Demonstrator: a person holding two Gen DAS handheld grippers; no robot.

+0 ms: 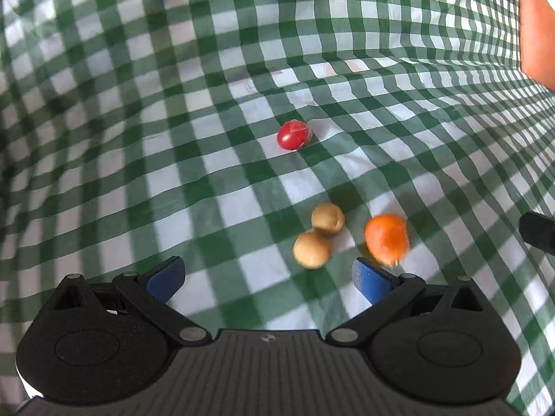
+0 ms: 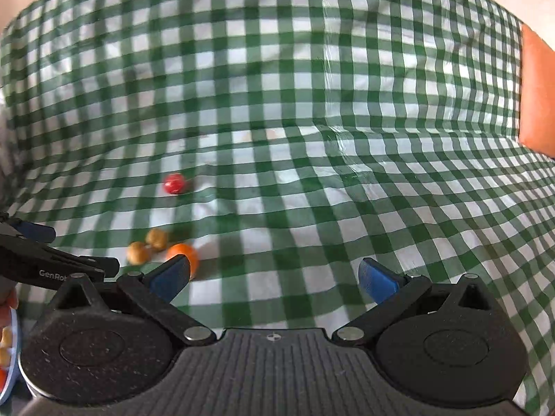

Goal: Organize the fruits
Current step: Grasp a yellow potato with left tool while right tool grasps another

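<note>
Both my tongs gape wide, empty, above the checked surface (image 1: 242, 69)

Left tongs (image 1: 267, 279) near orange fruit (image 1: 386, 239); two tan fruits (image 1: 319, 235) beside it; "GenRob" readable; right tongs (image 2: 274, 277) nearby.

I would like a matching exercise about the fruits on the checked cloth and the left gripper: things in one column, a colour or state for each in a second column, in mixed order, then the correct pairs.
Column 1
1. orange fruit
2. red fruit
3. two tan fruits
4. left gripper

Column 2
A. touching each other on the tablecloth
B. open, holding nothing
C. alone, farthest from the gripper
D. next to the gripper's right blue finger

Pairs: 1-D, 2-C, 3-A, 4-B
</note>
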